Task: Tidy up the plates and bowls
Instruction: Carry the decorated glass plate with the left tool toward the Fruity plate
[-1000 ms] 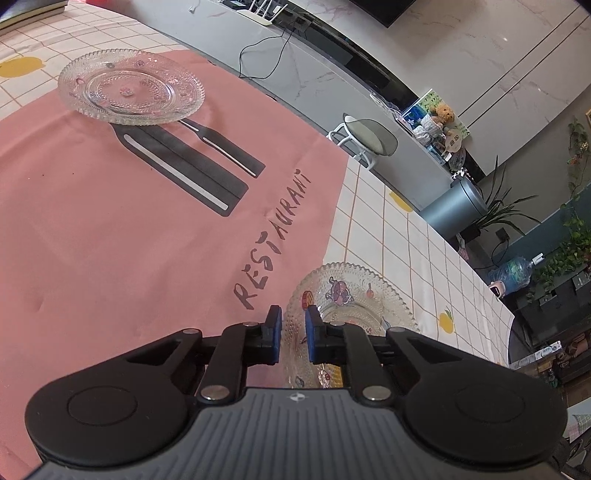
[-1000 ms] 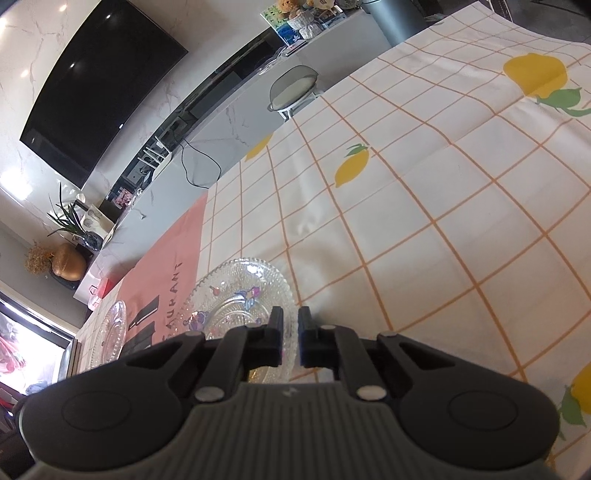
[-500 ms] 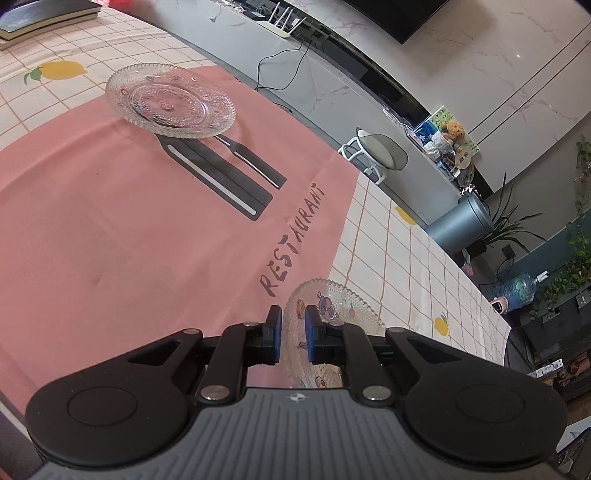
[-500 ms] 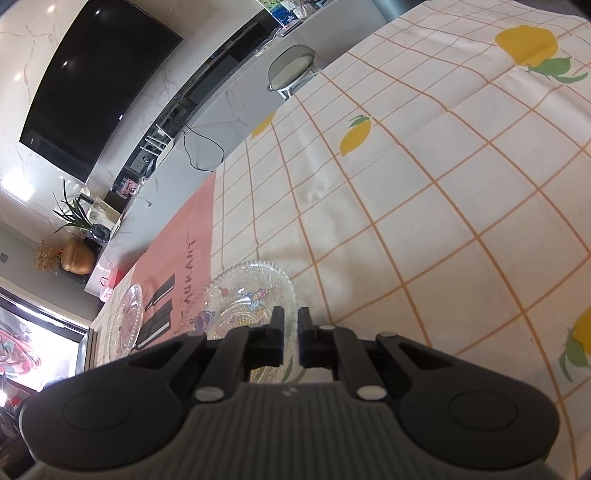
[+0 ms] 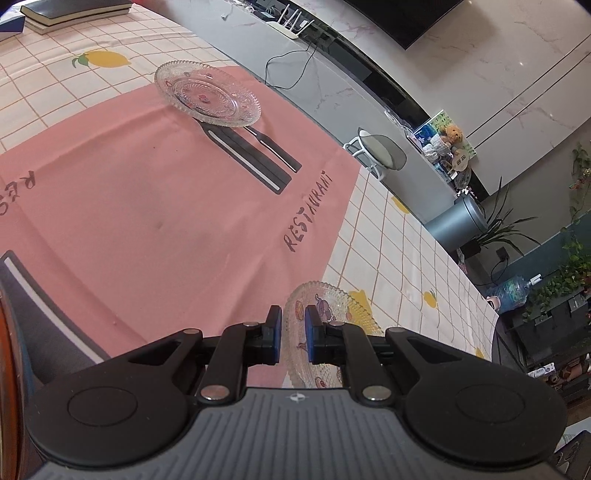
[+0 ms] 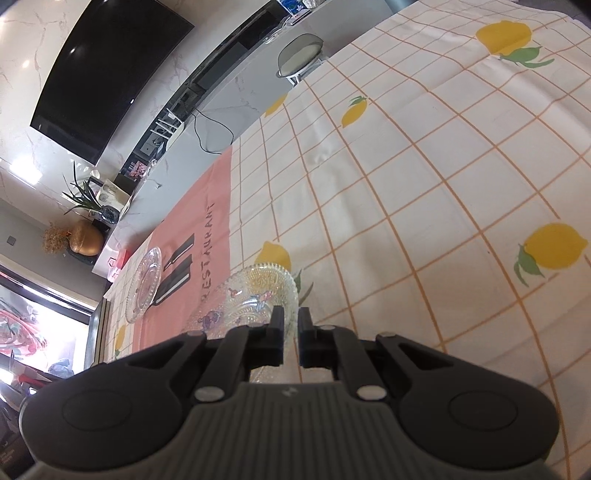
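Note:
A clear glass plate with fruit prints (image 5: 332, 314) is held between both grippers above the table. My left gripper (image 5: 293, 338) is shut on its near rim. My right gripper (image 6: 291, 338) is shut on the opposite rim of the same plate (image 6: 251, 299). A second clear glass plate (image 5: 207, 94) rests on the far part of the pink placemat (image 5: 147, 192); it also shows in the right wrist view (image 6: 144, 284), at the left.
The table wears a white checked cloth with lemons (image 6: 424, 184). Books (image 5: 70, 13) lie at the far left corner. A stool (image 5: 376, 151) and a grey counter (image 5: 314, 81) stand beyond the table's far edge.
Both grippers have risen and drawn back with the held plate. The table and the far plate look smaller and farther away. The grip on the plate is unchanged.

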Demonstrator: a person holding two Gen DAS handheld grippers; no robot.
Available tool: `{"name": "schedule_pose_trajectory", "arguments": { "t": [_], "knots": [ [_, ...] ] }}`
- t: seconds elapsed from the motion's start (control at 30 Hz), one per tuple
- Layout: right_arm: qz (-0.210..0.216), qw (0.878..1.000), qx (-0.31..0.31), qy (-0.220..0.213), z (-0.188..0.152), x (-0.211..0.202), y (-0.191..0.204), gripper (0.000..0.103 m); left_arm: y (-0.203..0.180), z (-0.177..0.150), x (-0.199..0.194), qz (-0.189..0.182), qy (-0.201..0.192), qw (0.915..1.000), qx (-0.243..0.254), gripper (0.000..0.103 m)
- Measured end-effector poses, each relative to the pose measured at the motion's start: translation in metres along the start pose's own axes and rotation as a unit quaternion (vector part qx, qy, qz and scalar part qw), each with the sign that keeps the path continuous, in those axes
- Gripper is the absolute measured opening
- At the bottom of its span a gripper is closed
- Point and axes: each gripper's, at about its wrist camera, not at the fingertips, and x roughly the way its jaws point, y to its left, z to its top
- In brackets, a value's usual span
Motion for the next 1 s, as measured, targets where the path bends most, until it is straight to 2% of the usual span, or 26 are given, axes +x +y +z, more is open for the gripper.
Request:
{"name": "schedule_pose_trajectory", "arguments": {
  "t": [0.47,0.73,1.0],
  "knots": [
    [0.002,1.000,0.019,0.010,-0.045,-0.043,-0.006,0.005,0.013,-0.030,-0.047,-0.007,0.003,0.9997,0.025,0.014],
    [-0.010,1.000,0.007,0.014,-0.061,-0.071,-0.001,0.005,0.024,-0.046,-0.071,-0.021,0.011,0.9995,0.021,0.014],
    [-0.025,0.999,-0.016,0.026,-0.073,-0.083,-0.002,0.005,0.035,-0.063,-0.079,-0.012,0.017,0.9994,0.026,0.014]
  ]
}}
